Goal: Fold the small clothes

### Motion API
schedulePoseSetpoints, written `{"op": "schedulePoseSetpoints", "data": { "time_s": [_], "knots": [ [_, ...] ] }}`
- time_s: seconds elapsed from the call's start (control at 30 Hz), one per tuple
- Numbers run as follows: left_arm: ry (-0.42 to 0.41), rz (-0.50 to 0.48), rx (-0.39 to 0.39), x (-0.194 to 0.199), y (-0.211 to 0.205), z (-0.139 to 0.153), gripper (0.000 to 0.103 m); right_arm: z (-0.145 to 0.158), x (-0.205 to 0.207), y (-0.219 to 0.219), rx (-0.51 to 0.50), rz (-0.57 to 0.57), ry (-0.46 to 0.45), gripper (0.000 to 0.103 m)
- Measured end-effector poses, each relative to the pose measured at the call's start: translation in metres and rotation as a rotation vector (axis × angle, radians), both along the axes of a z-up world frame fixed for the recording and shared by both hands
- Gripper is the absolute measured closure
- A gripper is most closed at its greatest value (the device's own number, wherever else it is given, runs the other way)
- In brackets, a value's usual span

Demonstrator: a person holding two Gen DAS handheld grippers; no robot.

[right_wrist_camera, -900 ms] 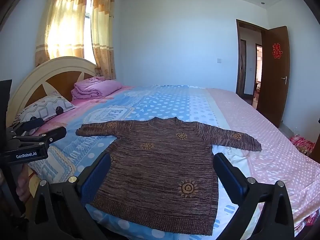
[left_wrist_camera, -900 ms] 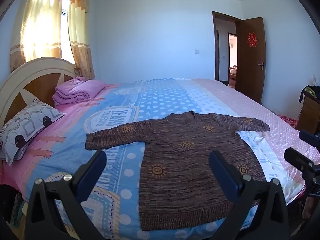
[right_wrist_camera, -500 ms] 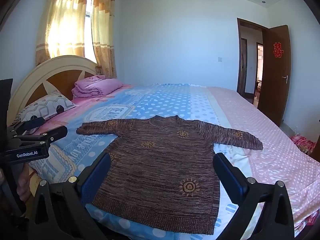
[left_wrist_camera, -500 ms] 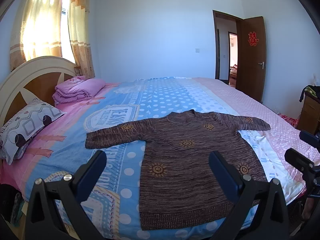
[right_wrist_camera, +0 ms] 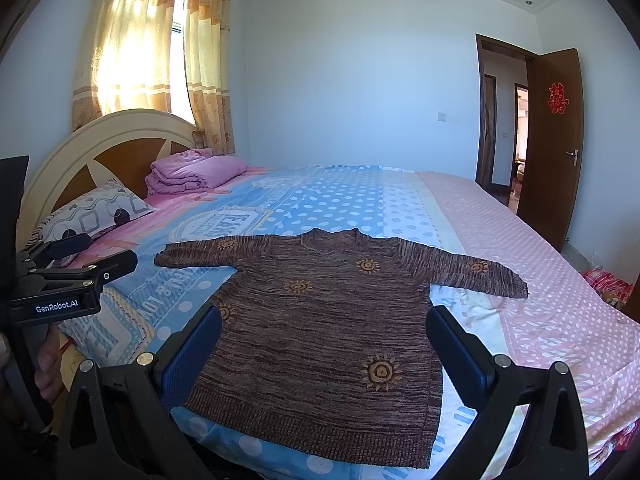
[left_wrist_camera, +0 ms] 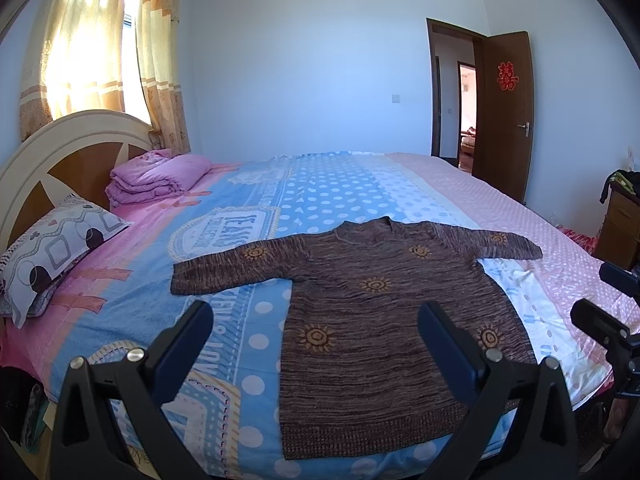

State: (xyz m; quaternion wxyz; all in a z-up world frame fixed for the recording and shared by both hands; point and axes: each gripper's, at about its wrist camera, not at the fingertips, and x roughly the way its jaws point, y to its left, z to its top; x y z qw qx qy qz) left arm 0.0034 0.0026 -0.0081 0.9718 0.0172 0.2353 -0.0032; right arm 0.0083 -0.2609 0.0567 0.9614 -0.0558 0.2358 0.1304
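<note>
Both tools gaping, clear of flat brown sweater (left_wrist_camera: 384, 312) on bed (left_wrist_camera: 328, 196)

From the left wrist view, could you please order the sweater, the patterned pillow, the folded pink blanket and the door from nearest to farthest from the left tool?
1. Sweater, directly ahead.
2. Patterned pillow, left.
3. Folded pink blanket, far left by the headboard.
4. Door, far right.

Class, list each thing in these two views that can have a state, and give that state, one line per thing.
Brown knitted sweater with sun motifs: spread flat, unfolded, sleeves out.
Left tool: open, empty.
Right tool: open, empty.
Dark wooden door: open.
Pink quilt: folded.
Yellow curtains: drawn, a gap between them.
</note>
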Motion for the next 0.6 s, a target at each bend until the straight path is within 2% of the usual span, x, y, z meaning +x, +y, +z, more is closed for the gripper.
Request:
{"op": "schedulePoseSetpoints", "data": {
  "time_s": [0.27, 0.43, 0.6],
  "knots": [
    [-0.008, 0.003, 0.001, 0.0015, 0.0016, -0.0002, 0.0, -0.0016, -0.0008, 0.0013, 0.001, 0.004, 0.003, 0.001],
    [0.016, 0.005, -0.016, 0.0047, 0.0035, -0.0007, 0.0, -0.0039, 0.0012, 0.0019, 0.0, 0.003, 0.01, 0.001],
    [0.031, 0.007, 0.01, 0.0076, 0.003, -0.0042, 0.0, -0.0078, 0.0051, 0.0006, 0.002, 0.004, 0.024, 0.001]
  ]
}}
